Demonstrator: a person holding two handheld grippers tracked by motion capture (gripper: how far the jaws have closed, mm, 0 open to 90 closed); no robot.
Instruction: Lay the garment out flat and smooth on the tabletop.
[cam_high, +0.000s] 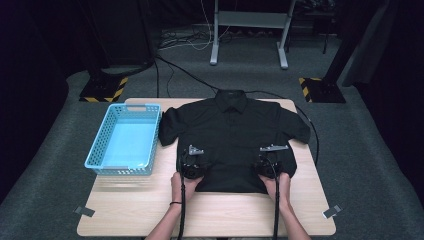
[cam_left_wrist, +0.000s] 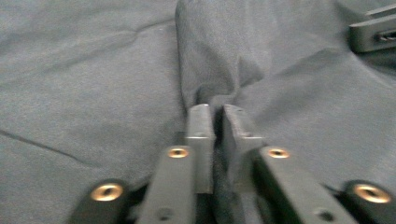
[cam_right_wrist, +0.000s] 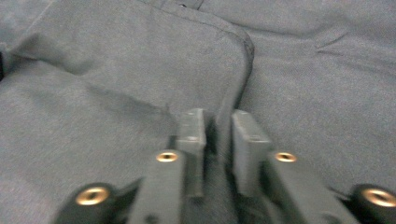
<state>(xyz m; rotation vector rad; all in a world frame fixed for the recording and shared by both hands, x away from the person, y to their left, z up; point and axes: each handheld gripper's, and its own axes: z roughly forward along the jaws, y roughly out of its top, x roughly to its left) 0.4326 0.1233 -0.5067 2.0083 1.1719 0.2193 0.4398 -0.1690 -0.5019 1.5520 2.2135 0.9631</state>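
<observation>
While blur hides its hem, both grippers, left gripper (cam_left_wrist: 213, 114) and right gripper (cam_right_wrist: 218, 119), seemingly pinch the black shirt (cam_high: 232, 130).

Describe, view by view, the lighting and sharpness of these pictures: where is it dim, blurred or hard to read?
High view: the table and blue basket are well lit and the surroundings dark; the black shirt shows little fold detail. Left gripper view: soft and slightly blurred, the left gripper pinching grey-looking cloth. Right gripper view: similarly soft, the right gripper pinching a fold, nearest jaw parts most blurred.
</observation>
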